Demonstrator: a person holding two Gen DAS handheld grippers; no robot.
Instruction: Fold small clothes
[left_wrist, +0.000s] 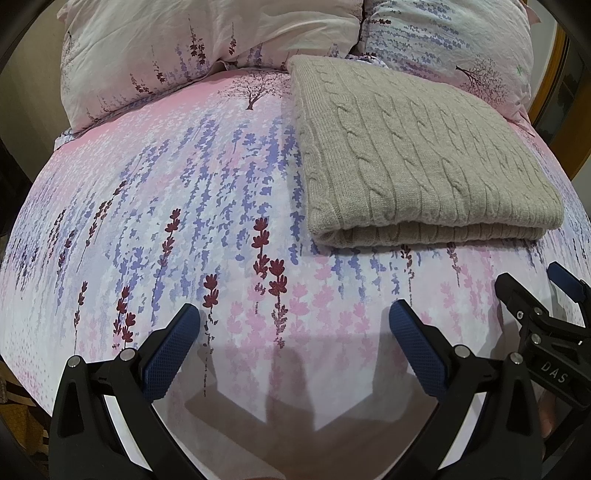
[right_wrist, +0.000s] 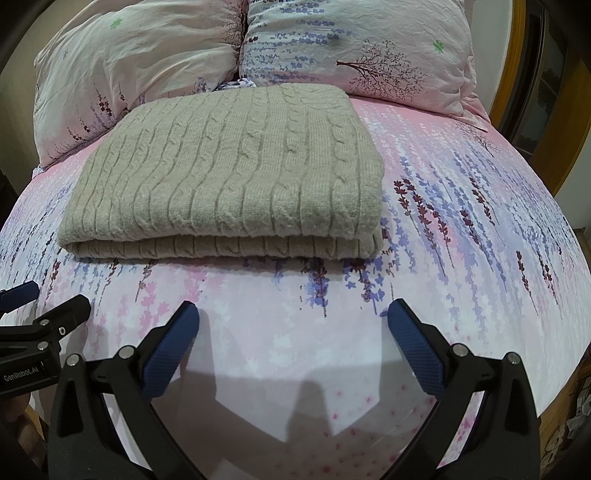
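Observation:
A beige cable-knit sweater (left_wrist: 417, 155) lies folded into a neat rectangle on the floral bed sheet, with its folded edge toward me. It also shows in the right wrist view (right_wrist: 229, 173). My left gripper (left_wrist: 293, 317) is open and empty, hovering over bare sheet in front of and left of the sweater. My right gripper (right_wrist: 293, 317) is open and empty, hovering in front of the sweater's near right corner. Each gripper shows at the edge of the other's view: the right gripper (left_wrist: 532, 295) and the left gripper (right_wrist: 48, 302).
Two floral pillows (left_wrist: 207, 48) (right_wrist: 354, 48) lie at the head of the bed behind the sweater. The pink and purple sheet (left_wrist: 166, 221) covers the bed. A wooden frame (right_wrist: 517, 92) stands at the far right.

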